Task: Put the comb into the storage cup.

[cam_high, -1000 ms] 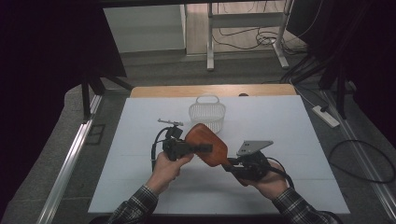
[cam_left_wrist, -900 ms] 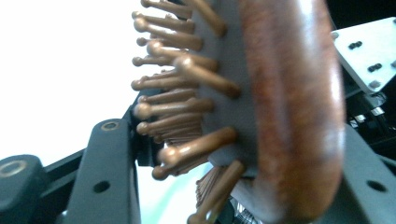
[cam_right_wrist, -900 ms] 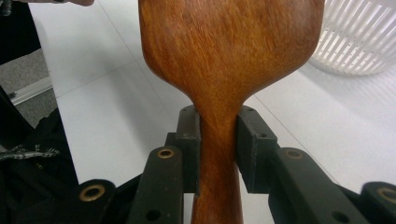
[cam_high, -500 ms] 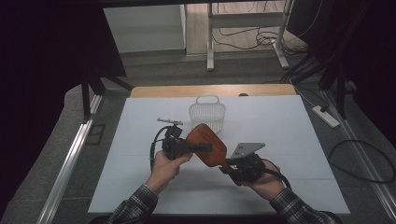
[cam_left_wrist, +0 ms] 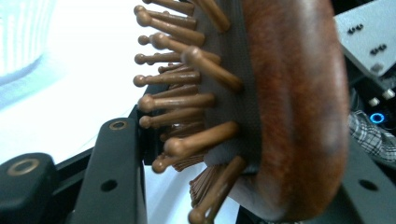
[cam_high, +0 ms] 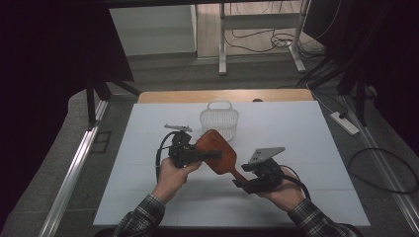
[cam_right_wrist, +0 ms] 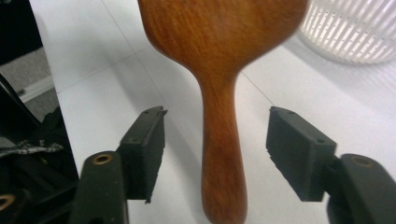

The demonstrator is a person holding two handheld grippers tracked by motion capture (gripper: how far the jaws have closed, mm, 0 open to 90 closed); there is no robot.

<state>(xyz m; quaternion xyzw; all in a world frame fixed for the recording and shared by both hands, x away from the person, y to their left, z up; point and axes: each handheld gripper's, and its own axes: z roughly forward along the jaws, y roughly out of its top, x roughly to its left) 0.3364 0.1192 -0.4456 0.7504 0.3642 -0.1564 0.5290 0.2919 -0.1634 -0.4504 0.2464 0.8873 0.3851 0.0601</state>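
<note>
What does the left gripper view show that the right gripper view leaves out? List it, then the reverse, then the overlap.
Left gripper view: the ball-tipped pins of the hairbrush on their grey pad, the left gripper clamped across the head, a checked sleeve. Right gripper view: the handle standing free between the pads of the right gripper, whose jaws have just been opening. Both: the brush's brown wooden back, the white basket, the white table.

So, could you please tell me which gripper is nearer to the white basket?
Left. The left gripper, clamped on the hairbrush head, sits just before the basket; the right gripper is farther back, at the handle.
</note>
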